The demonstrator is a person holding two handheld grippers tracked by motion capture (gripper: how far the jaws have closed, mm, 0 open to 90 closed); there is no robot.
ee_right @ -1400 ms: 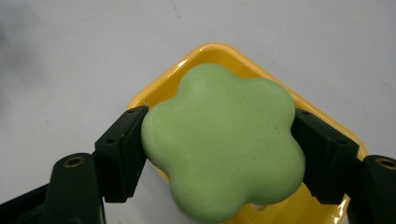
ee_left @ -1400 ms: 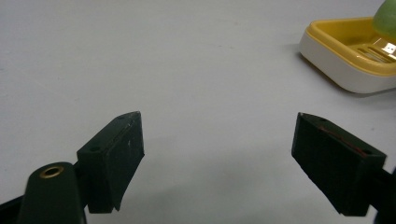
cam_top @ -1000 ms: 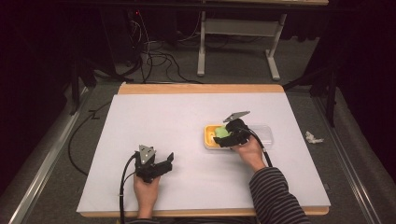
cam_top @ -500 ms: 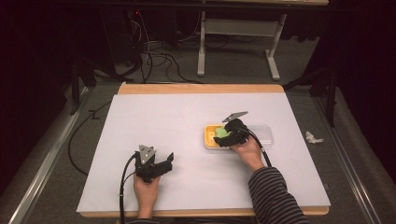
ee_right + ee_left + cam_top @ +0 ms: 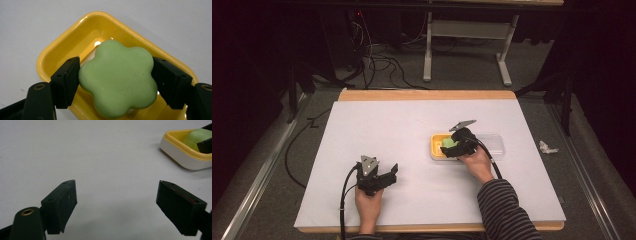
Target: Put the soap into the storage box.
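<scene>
A green flower-shaped soap (image 5: pixel 117 78) sits between the two jaws of my right gripper (image 5: pixel 116 80), which press on both its sides. It hangs over the inside of a yellow soap dish (image 5: pixel 62 47); I cannot tell whether it touches the bottom. From above, the right gripper (image 5: pixel 451 146) is over the dish (image 5: pixel 435 148) right of the table's middle. My left gripper (image 5: pixel 388 174) rests low near the front left of the table, jaws wide apart with nothing between them. Its own camera shows the dish (image 5: pixel 180 152) and the soap (image 5: pixel 196 137) off to the upper right.
A clear lid or tray (image 5: pixel 493 144) lies just right of the dish. The white table top (image 5: pixel 402 125) has a wooden far edge (image 5: pixel 427 95). A crumpled scrap (image 5: pixel 546 147) lies on the floor at the right. Cables trail on the floor at the back left.
</scene>
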